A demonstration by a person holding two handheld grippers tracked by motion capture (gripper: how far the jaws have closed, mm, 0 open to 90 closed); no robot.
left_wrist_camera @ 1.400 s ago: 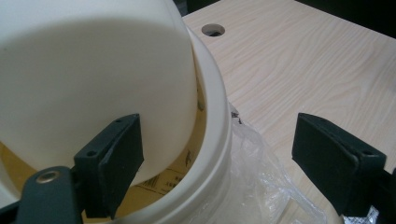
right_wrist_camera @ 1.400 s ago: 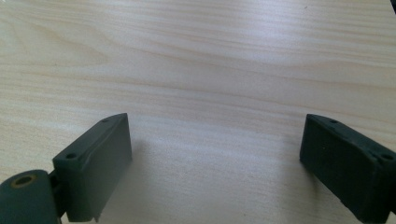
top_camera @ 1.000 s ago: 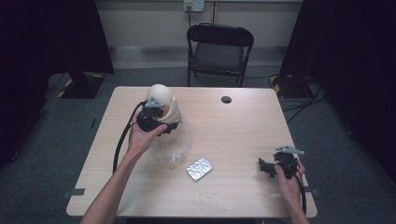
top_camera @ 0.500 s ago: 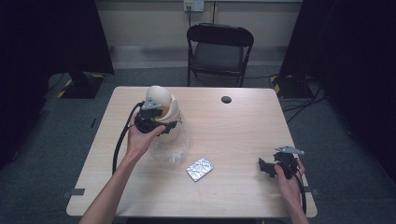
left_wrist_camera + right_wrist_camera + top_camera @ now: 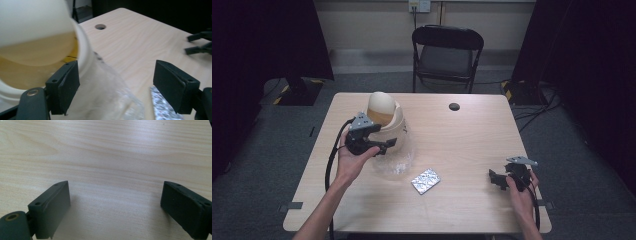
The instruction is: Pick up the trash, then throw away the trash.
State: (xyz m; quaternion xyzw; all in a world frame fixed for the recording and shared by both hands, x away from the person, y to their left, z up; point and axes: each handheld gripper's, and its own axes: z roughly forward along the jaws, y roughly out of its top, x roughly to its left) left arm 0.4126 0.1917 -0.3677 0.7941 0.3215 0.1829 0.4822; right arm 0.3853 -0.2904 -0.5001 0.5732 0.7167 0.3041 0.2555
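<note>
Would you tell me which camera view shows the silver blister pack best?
The high view: the blister pack lies whole and unobstructed on the table. The left gripper view catches one blurred corner by the jaw; the right gripper view looks at bare wood.

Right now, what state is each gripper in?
Left gripper: open, jaws astride the clear plastic bag, nothing gripped.
Right gripper: open, holding nothing, over the table.

Worktop (image 5: 472, 145) evenly lit from overhead; surroundings fall to near-black at both sides. Soft, short shadows under the jaws in the right gripper view. Left gripper view: near cream container (image 5: 37, 45) blurred, overexposed; jaws sharp. High view slightly soft.
</note>
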